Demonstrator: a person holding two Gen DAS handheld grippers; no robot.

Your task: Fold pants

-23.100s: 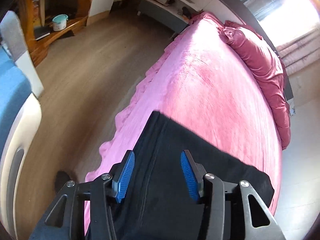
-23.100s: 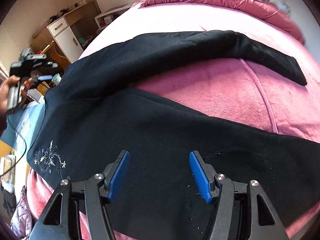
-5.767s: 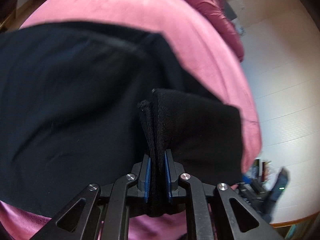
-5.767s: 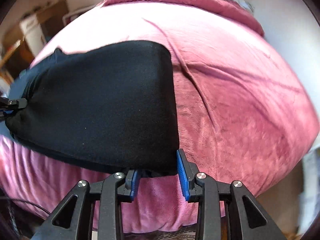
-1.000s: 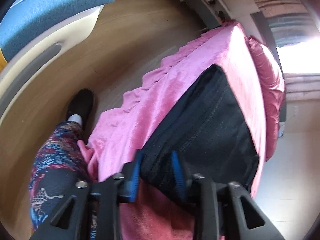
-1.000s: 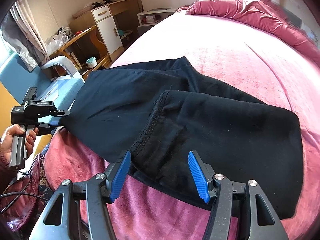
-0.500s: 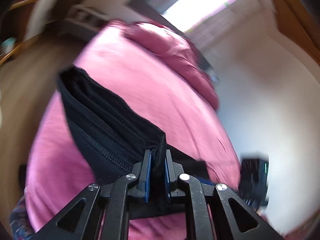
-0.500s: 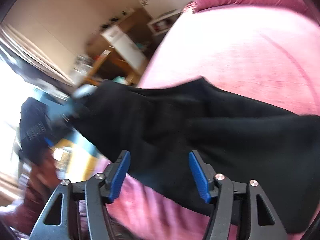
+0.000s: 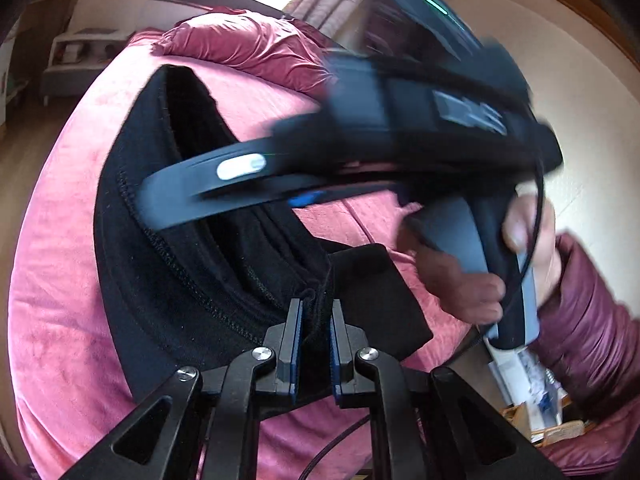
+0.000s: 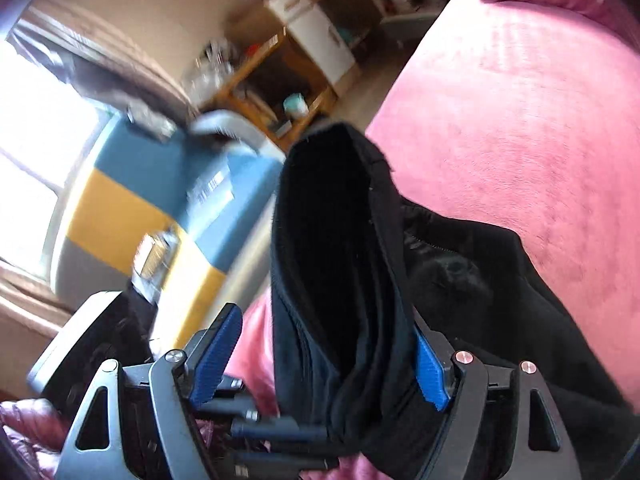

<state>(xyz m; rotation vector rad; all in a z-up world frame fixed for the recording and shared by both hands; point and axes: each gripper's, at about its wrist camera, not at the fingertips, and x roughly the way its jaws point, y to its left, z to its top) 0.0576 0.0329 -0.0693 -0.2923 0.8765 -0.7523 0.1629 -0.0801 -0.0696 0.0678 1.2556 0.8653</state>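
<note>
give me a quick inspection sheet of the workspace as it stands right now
surface: pink bedspread on the bed, dark pink pillow at the far end
job's things: black pants partly folded, one edge lifted off the bed
clutter: nothing seen on the bed
grippers: left gripper shut on a bunched pants edge; right gripper with jaws opening, pants fabric between its fingers, left pad clear of it
cables: thin black cable beside the right hand
surroundings: white cabinet, wooden shelves, blue and yellow furniture, curtains; blurred
</note>
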